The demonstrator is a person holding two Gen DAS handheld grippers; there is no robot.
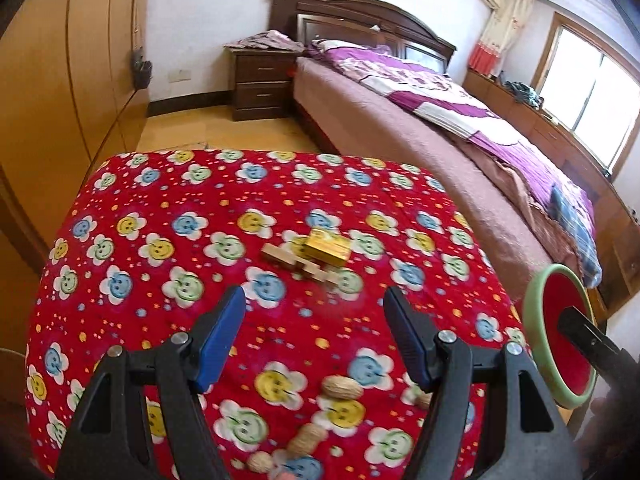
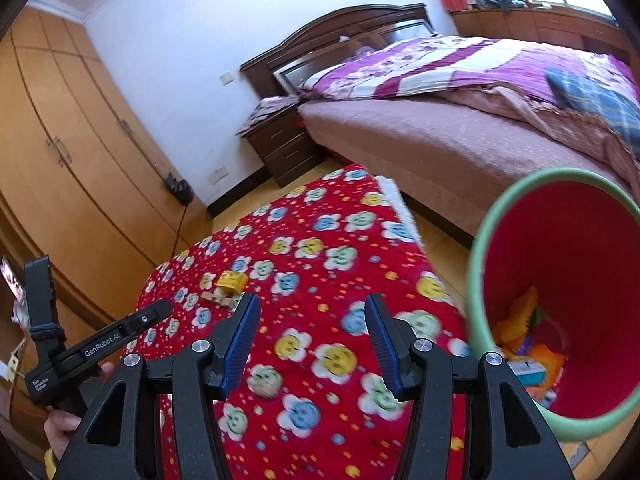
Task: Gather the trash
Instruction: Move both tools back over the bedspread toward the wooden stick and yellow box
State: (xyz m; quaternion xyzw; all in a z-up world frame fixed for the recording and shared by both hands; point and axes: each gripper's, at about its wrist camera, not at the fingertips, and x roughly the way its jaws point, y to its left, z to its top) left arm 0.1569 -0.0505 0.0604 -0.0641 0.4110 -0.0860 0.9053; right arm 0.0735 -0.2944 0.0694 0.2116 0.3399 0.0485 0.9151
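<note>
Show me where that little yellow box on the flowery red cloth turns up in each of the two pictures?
Left wrist view: the yellow box sits near the centre, beyond the open fingers, against the wooden blocks.
Right wrist view: the yellow box lies left of centre, above the left fingertip, small and blurred.
Shared landmark: the red bin with the green rim, at the right edge in both.

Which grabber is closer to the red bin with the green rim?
The right gripper. The red plastic bin with a green rim sits just beside its right finger. The left gripper hangs open over the red flowered cloth, with the bin off to its right.
</note>
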